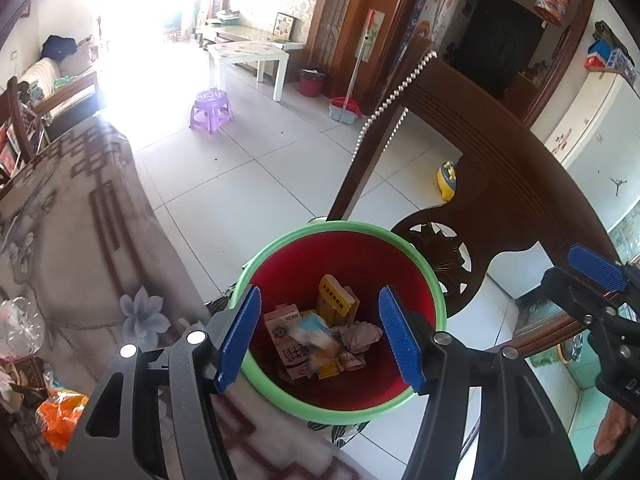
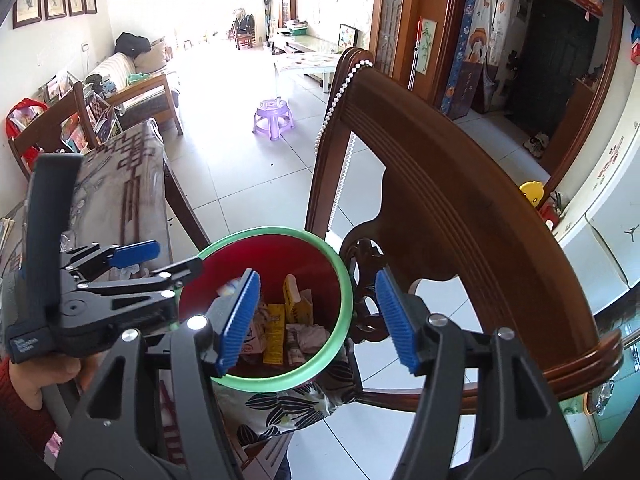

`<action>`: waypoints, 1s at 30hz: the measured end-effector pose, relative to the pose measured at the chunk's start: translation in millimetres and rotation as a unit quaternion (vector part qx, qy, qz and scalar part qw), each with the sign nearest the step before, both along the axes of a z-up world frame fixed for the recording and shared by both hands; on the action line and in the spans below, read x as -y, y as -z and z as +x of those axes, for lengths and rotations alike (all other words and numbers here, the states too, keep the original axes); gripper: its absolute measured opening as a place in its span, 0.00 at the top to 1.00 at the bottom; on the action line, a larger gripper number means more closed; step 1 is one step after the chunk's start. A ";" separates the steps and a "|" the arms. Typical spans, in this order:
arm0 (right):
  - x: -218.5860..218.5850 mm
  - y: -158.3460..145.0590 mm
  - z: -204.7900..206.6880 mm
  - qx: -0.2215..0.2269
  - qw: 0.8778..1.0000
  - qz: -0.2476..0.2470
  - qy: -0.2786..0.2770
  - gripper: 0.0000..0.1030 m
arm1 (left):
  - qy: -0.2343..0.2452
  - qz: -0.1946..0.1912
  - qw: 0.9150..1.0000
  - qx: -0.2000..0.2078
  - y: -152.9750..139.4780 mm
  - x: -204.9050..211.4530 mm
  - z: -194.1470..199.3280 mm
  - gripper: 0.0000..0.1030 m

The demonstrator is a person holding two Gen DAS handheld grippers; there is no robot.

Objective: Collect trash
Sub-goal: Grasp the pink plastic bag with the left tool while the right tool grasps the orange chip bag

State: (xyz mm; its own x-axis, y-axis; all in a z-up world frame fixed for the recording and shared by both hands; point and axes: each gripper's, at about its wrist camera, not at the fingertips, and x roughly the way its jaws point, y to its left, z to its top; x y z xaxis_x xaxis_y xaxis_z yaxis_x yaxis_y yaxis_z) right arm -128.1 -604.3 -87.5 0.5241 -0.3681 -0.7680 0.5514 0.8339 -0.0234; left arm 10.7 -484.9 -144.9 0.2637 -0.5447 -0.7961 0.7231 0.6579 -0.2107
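Both grippers are hovering over the red bin [image 1: 340,392], fingers spread and empty: the left gripper [image 1: 320,334] is dropping a blurred wrapper [image 1: 310,332] centrally, clear of the rim; the right gripper [image 2: 316,320] is waiting alongside.

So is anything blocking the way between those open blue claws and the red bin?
Nothing visible. The left gripper hangs open right over the red bin, its mouth uncovered; the wooden chair stands behind it.
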 end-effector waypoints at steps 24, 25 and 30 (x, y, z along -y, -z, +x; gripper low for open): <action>-184.3 28.7 50.5 -0.041 0.986 0.057 -0.153 0.41 | -0.291 0.023 0.955 -0.051 0.7 -391.5 -34.5 0.43; -195.4 30.3 54.1 -0.044 0.984 0.058 -0.163 0.41 | -0.281 0.022 0.957 -0.070 7.8 -396.9 -42.5 0.43; -236.3 34.4 63.4 -0.052 0.978 0.064 -0.193 0.39 | -0.236 0.038 0.962 -0.133 45.7 -405.8 -82.3 0.36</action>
State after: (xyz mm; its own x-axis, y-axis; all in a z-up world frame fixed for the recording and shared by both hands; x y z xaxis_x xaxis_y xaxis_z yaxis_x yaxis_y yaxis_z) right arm -64.7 -368.0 -121.9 0.5219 -0.0563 -0.8511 0.1957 0.9791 0.0553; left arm -71.6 -79.0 -190.6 0.2486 -0.3528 -0.9021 0.2677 0.9201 -0.2860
